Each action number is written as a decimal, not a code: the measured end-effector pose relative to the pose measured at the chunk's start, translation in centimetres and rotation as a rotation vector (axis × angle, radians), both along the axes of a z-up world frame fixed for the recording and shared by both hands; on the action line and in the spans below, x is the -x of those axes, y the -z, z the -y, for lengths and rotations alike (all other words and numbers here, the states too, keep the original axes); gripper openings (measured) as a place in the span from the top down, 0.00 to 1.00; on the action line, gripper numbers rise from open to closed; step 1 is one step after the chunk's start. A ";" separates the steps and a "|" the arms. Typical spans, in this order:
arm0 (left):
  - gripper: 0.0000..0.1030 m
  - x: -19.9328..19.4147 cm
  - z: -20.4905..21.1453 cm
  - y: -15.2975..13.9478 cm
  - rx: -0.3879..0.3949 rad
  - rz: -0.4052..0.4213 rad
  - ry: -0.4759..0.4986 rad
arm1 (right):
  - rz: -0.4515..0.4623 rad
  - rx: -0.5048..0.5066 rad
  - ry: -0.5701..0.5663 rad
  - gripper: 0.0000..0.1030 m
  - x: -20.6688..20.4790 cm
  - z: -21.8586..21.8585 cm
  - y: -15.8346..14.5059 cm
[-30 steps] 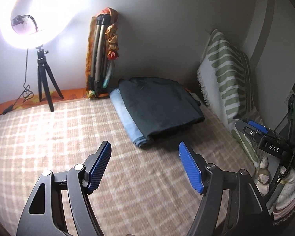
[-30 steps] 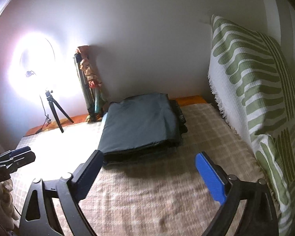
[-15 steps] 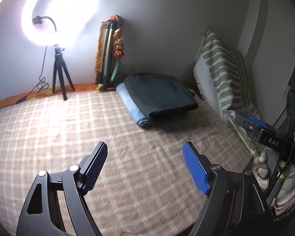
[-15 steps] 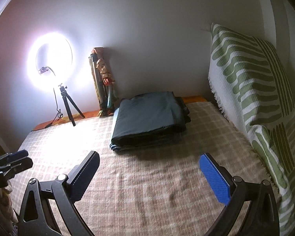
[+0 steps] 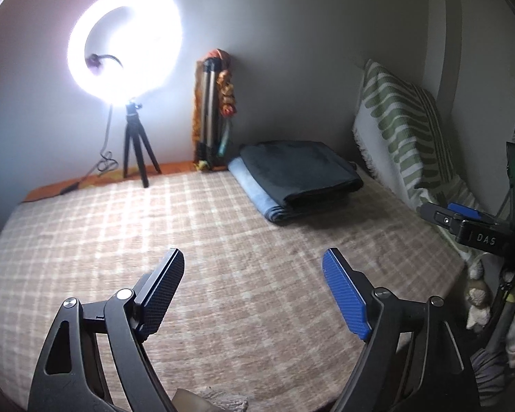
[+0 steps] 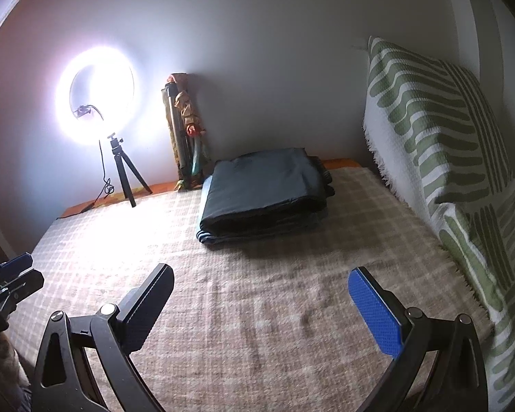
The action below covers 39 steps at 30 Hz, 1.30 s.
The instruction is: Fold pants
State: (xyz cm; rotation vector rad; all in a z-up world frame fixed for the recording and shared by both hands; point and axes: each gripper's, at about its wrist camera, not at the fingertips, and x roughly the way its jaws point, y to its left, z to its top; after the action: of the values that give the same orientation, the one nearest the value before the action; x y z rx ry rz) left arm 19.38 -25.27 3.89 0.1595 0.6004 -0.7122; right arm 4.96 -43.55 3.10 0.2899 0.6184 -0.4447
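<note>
Left gripper point(image 5: 254, 274) in foreground, jaws spread wide, nothing btwn them, above plaid blanket point(image 5: 120, 240). Folded dark pants point(image 5: 298, 171) lie at far end atop a light-blue folded garment point(image 5: 254, 192). Lit ring light point(image 5: 123, 44) on small tripod point(image 5: 137, 151) far left; collapsed tripod point(image 5: 211, 113) leans vs wall. Green-striped pillow point(image 5: 401, 127) upright at right. Right gripper point(image 5: 463, 216) at right edge; jaw state unclear

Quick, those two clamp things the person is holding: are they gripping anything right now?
Left gripper: jaws open, holding nothing, above the checked blanket.
Right gripper: jaws open, holding nothing.
</note>
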 end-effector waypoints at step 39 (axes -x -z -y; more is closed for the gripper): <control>0.01 0.5 -1.3 0.4 0.008 0.055 -0.056 | -0.026 0.041 -0.094 0.00 -1.7 -3.4 1.8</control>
State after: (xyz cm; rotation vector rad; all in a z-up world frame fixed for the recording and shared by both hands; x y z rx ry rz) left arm 18.90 -23.99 3.47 0.1542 0.5473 -0.6535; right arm 6.71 -40.14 1.29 0.2153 0.6444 -0.3708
